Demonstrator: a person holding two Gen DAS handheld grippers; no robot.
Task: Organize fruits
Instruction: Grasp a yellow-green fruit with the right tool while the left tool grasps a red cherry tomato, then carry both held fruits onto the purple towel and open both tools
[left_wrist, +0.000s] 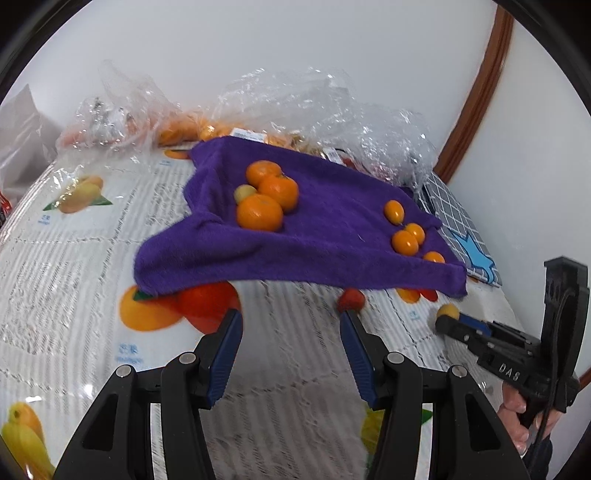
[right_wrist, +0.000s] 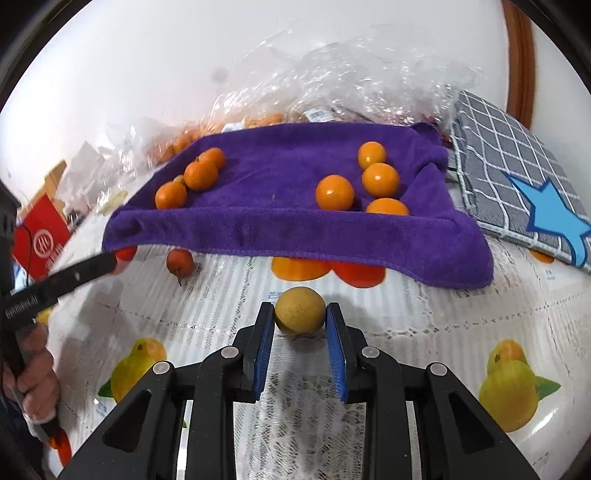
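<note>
Right gripper (right_wrist: 300, 325) clamped across small, firm-looking round yellow fruit (right_wrist: 300, 311)'s widest part; left gripper (left_wrist: 291, 332) spread, empty.

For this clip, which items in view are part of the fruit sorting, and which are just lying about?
Part of the job:
- yellow fruit between the right gripper jaws
- small red fruit on the table
- mandarins and kumquats grouped on the purple towel
- left gripper, open

Lying about:
- clear plastic bags
- checked grey cloth
- red box
</note>
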